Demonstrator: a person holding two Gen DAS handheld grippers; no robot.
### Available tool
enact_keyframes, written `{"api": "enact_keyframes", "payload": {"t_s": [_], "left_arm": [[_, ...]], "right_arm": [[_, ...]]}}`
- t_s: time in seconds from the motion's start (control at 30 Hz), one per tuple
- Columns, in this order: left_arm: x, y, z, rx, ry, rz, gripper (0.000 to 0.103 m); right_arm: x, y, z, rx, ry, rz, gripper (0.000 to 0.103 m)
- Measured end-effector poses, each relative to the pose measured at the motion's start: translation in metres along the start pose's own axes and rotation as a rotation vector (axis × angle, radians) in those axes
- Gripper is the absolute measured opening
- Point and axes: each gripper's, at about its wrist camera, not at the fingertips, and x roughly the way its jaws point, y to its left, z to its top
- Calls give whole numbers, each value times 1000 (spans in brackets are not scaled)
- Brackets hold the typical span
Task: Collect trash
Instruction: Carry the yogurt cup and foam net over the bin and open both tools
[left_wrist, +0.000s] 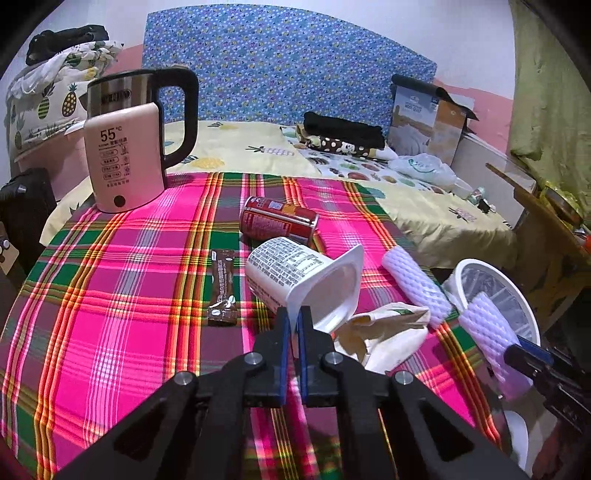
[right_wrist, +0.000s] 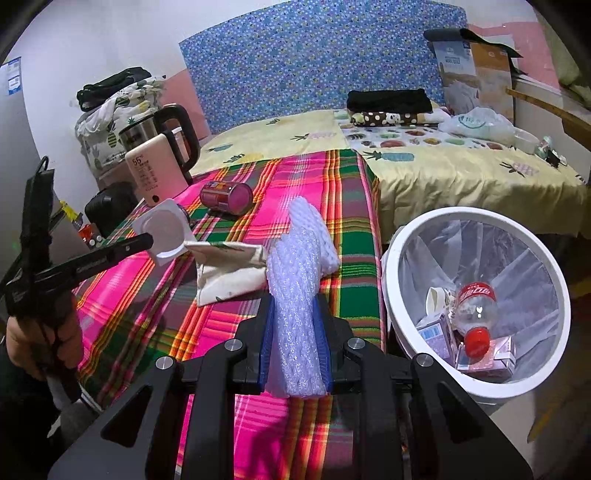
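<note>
My left gripper (left_wrist: 293, 314) is shut on the rim of a white yogurt cup (left_wrist: 295, 269), which hangs tilted just above the plaid tablecloth (left_wrist: 122, 295). In the right wrist view that cup (right_wrist: 166, 232) sits at the tip of the left gripper (right_wrist: 147, 240). My right gripper (right_wrist: 293, 299) is shut on a white foam net sleeve (right_wrist: 295, 266), close to the white lined bin (right_wrist: 399, 236). A second foam sleeve (left_wrist: 413, 284), a crumpled paper bag (left_wrist: 384, 332), a red can (left_wrist: 277, 219) and a brown sachet (left_wrist: 221, 288) lie on the cloth.
A pink kettle (left_wrist: 125, 155) stands at the table's back left. The bin holds a red-capped bottle (right_wrist: 474, 310) and small cartons. A bed (right_wrist: 461, 173) with folded clothes and a plastic bag lies behind the table. A hand (right_wrist: 22, 339) holds the left gripper.
</note>
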Motion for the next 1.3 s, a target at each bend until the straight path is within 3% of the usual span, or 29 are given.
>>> {"api": "enact_keyframes", "payload": {"t_s": [0.53,1.3], "left_arm": [[-30,-12,7,19,-55,-12,5],[3,-143,2,235,37,-281,5]], "right_arm": [[-17,-6,3,9,-45,-35,22],[-45,-55,-5,101,-89,-161,22]]}}
